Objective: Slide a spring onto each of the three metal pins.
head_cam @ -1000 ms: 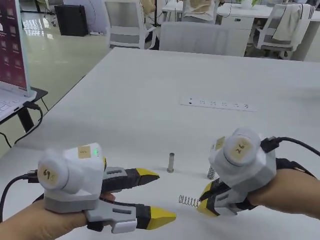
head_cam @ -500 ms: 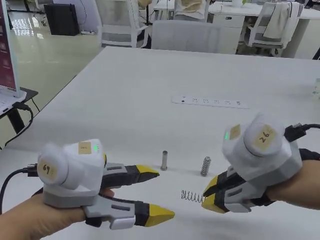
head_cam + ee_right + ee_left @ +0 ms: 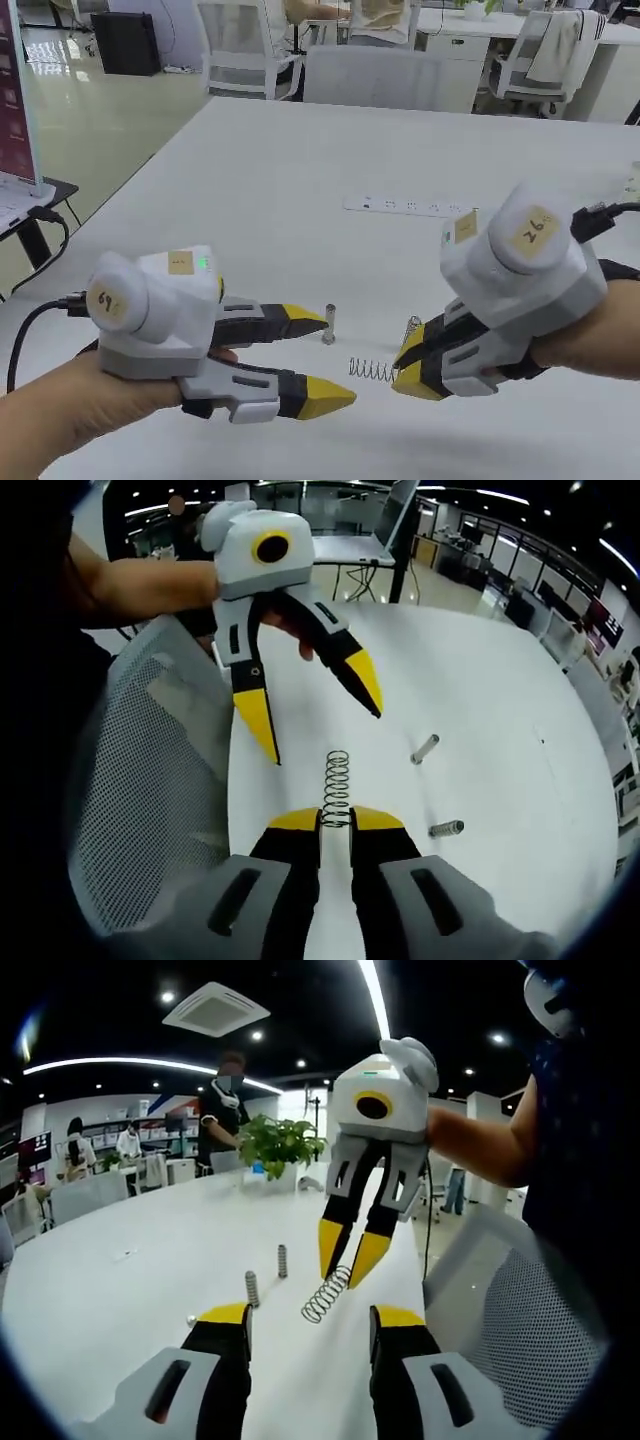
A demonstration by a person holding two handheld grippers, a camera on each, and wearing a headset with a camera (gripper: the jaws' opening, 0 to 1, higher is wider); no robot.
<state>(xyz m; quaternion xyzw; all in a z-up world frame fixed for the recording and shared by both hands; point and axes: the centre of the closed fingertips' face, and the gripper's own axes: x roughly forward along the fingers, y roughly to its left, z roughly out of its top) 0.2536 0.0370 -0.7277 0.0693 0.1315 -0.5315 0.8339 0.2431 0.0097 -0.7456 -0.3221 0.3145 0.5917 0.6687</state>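
My right gripper (image 3: pixel 403 377) is shut on one end of a loose wire spring (image 3: pixel 371 370), which sticks out leftward low over the white table (image 3: pixel 300 180). A short bare metal pin (image 3: pixel 328 325) stands just beyond the spring's free end. A pin wearing a spring (image 3: pixel 411 330) stands to its right, partly behind the right gripper. My left gripper (image 3: pixel 320 358) is open and holds nothing, its yellow tips on either side of the bare pin's near side. The left gripper view has the held spring (image 3: pixel 327 1295) and two spring-covered pins (image 3: pixel 251 1288) (image 3: pixel 282 1260). In the right gripper view, the spring (image 3: pixel 337 778) rises between shut jaws.
A white power strip (image 3: pixel 410 207) lies across the table's middle. Office chairs (image 3: pixel 385 75) stand along the far edge. A mesh chair back (image 3: pixel 150 770) is close to the table's near side. A laptop stand (image 3: pixel 25 190) is off to the left.
My right gripper has carried the spring up and left, closer to the bare pin. The left gripper has risen slightly and stays open. The head camera has shifted.
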